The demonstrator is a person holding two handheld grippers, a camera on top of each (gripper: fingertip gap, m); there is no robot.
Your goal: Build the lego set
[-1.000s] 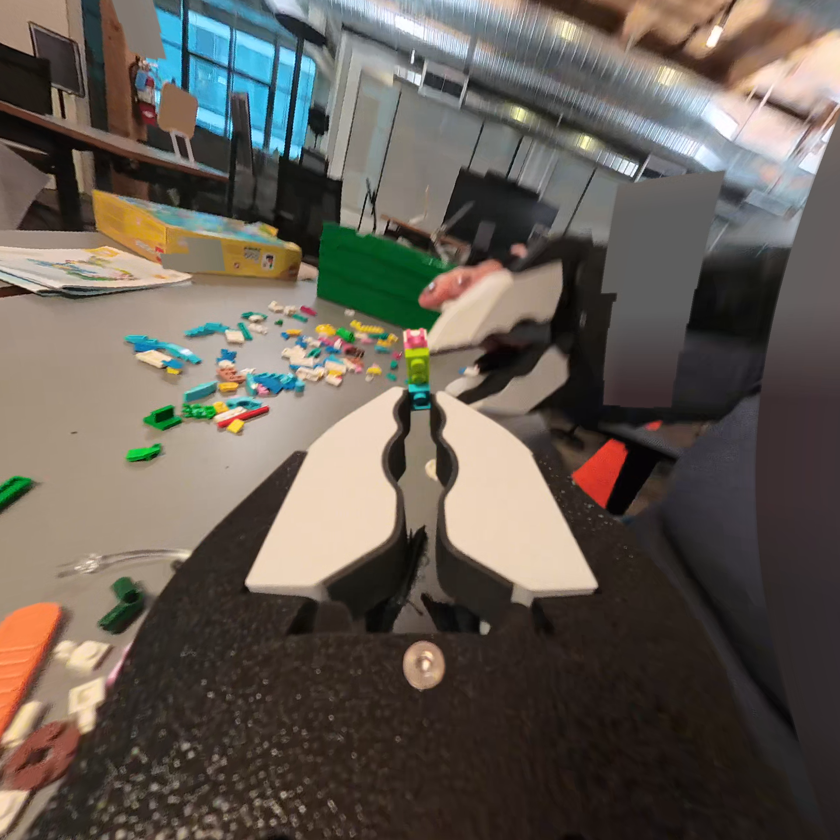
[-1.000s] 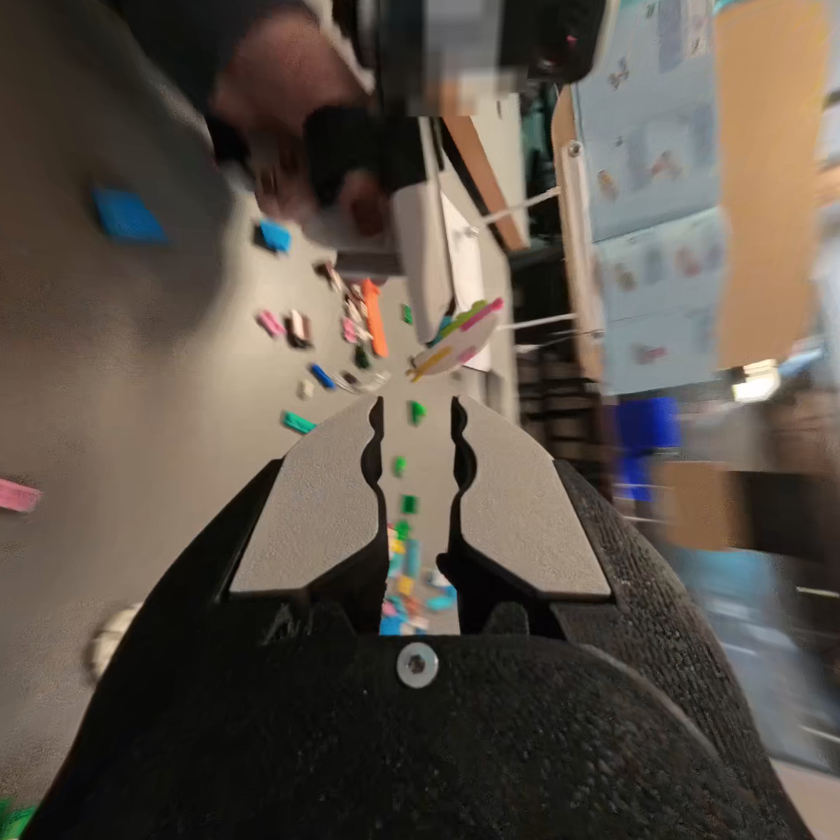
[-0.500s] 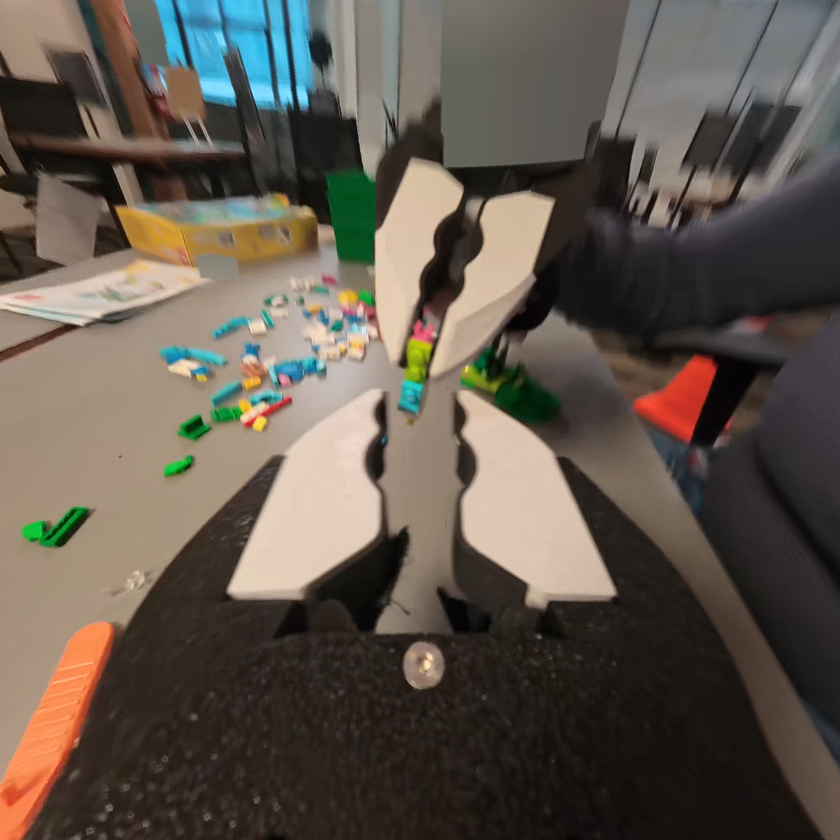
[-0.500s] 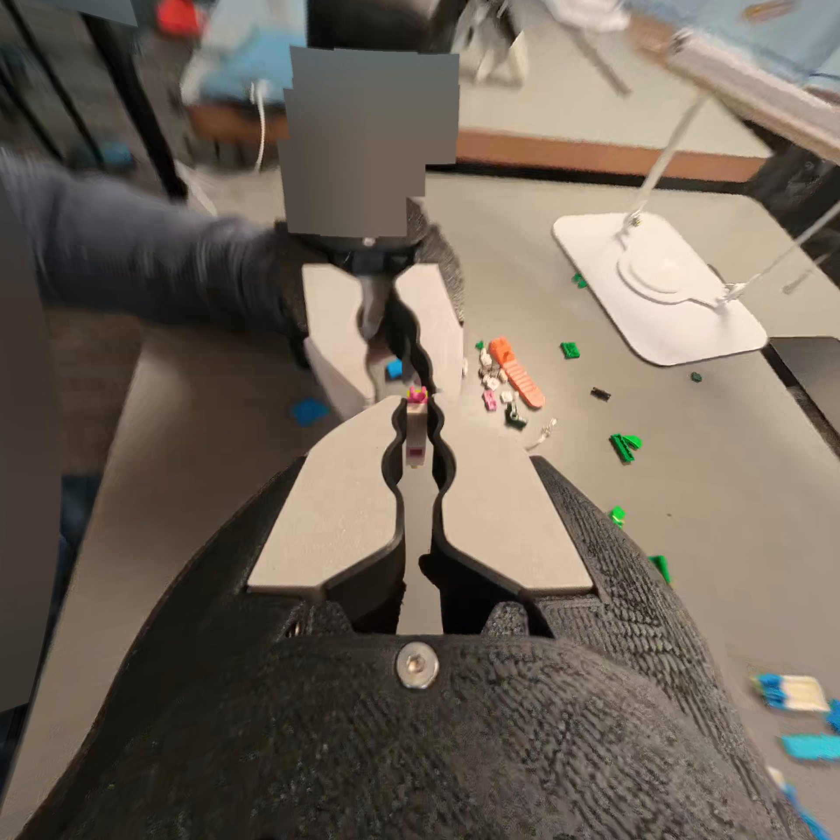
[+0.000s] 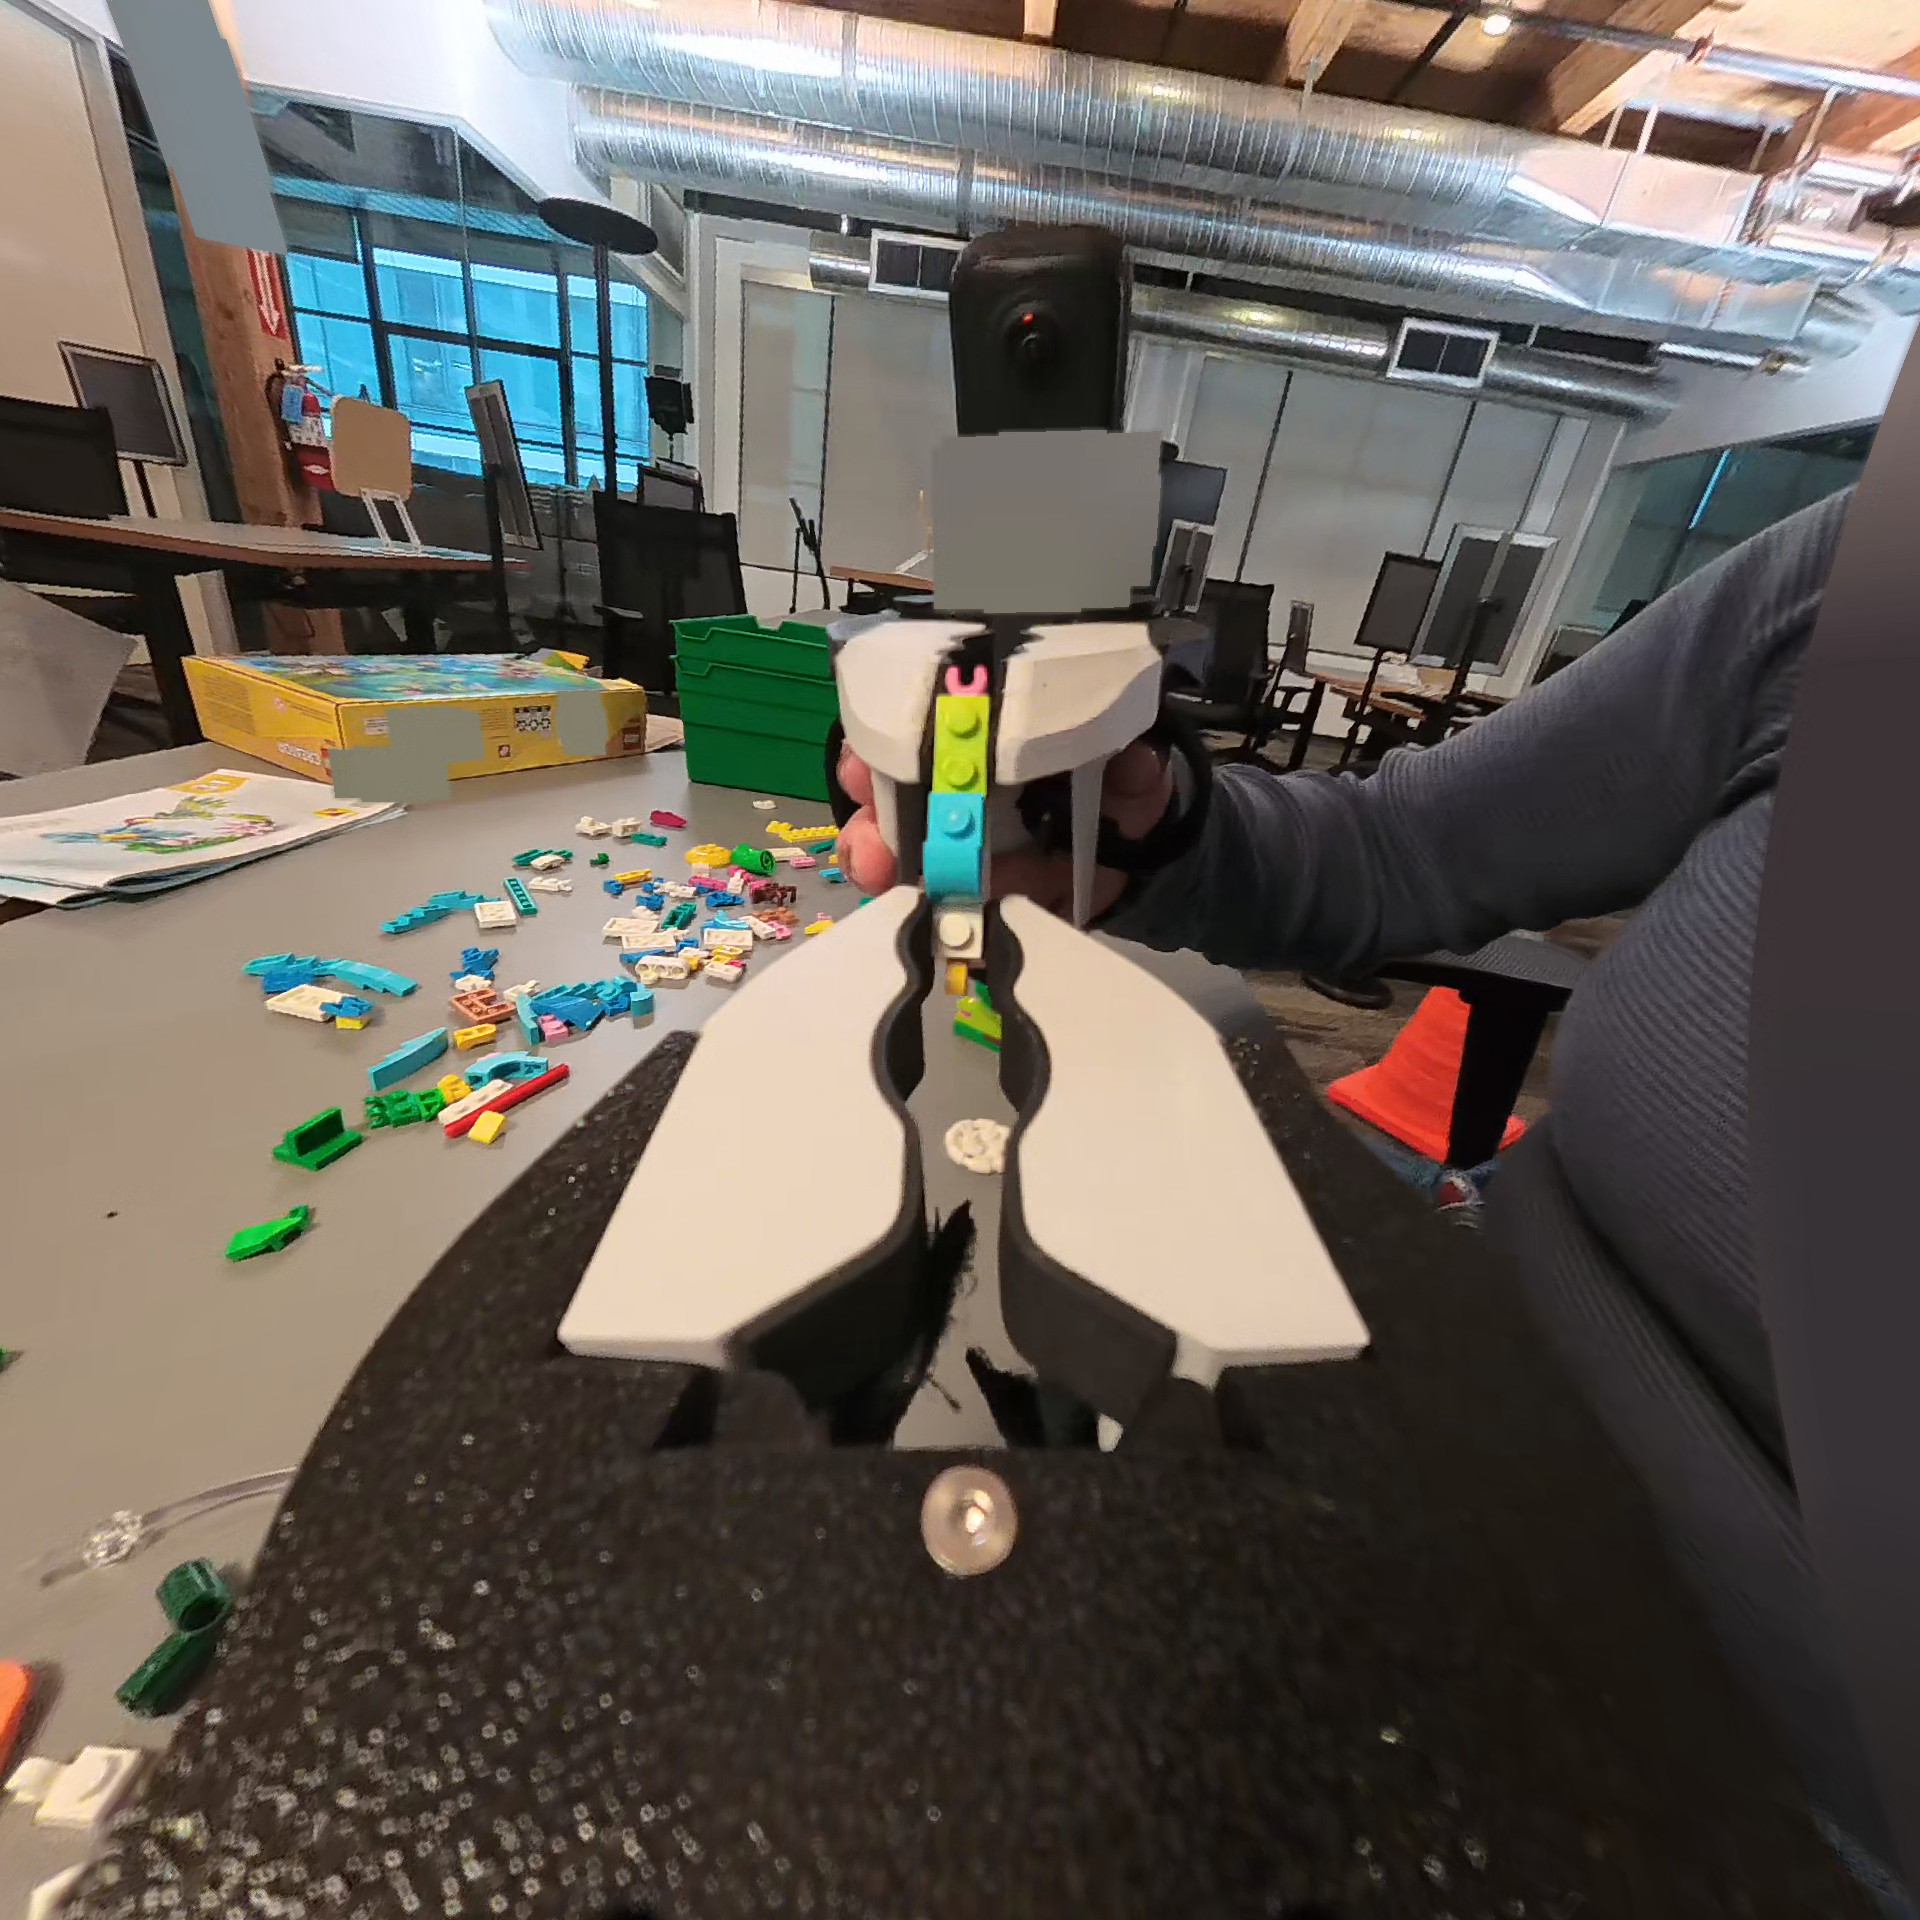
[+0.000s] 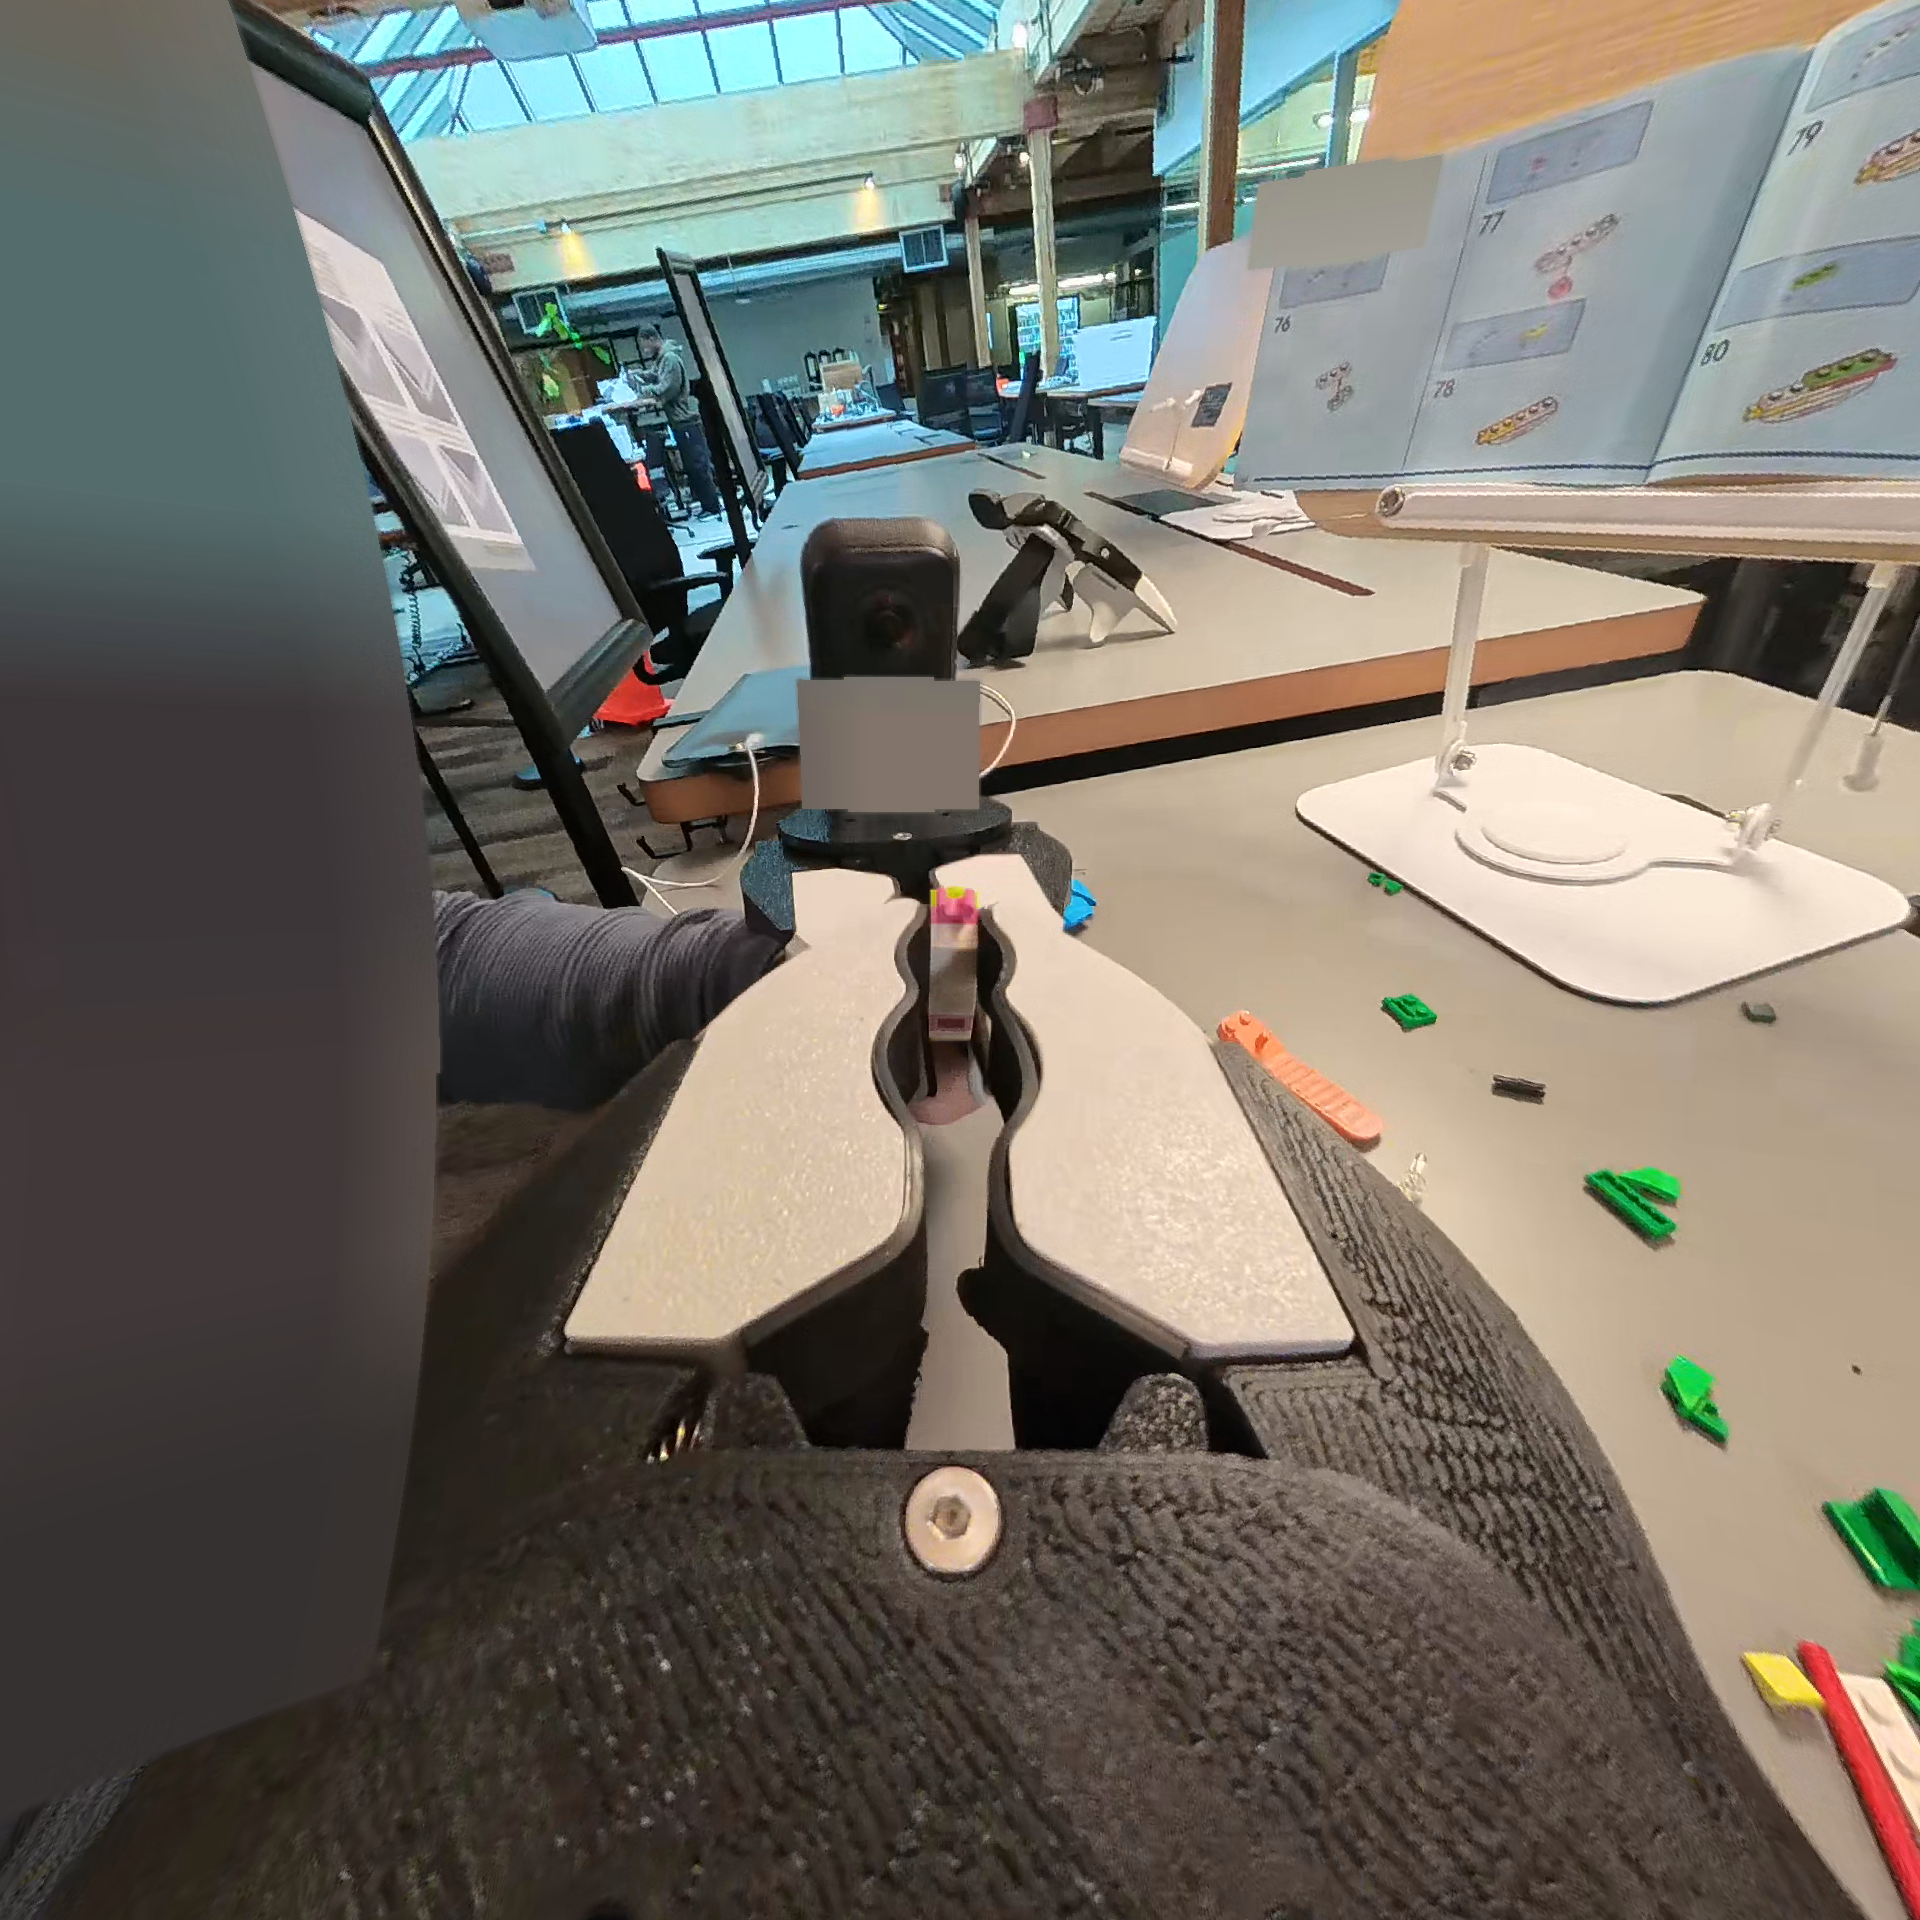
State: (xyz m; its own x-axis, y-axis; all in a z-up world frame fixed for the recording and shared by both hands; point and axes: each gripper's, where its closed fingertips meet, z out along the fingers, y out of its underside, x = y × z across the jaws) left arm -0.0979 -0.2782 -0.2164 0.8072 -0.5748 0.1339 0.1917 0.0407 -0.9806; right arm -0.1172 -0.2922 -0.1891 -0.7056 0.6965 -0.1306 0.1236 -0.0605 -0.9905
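Note:
A small brick stack (image 5: 961,790), pink on top, then lime, cyan, white and yellow, hangs in the air between both grippers. In the left wrist view my left gripper (image 5: 956,920) is shut on its white and yellow lower end. My right gripper (image 5: 961,717) faces me and is shut on the lime upper part. In the right wrist view my right gripper (image 6: 951,925) clamps the stack (image 6: 954,966), with only its pink end and pale side showing. The left gripper (image 6: 930,883) meets it tip to tip from behind.
Loose coloured bricks (image 5: 623,935) lie spread on the grey table (image 5: 156,1091). A yellow box (image 5: 416,707), green bins (image 5: 748,707) and a booklet (image 5: 177,821) stand behind. An orange brick separator (image 6: 1299,1081), green pieces (image 6: 1631,1200) and a white book stand (image 6: 1590,862) lie to the right. The grippers are tip to tip, or close to it.
A second ago my left gripper alone held the stack and the right was open. The right closed on its top, the left opened briefly, then shut again on the lower end.

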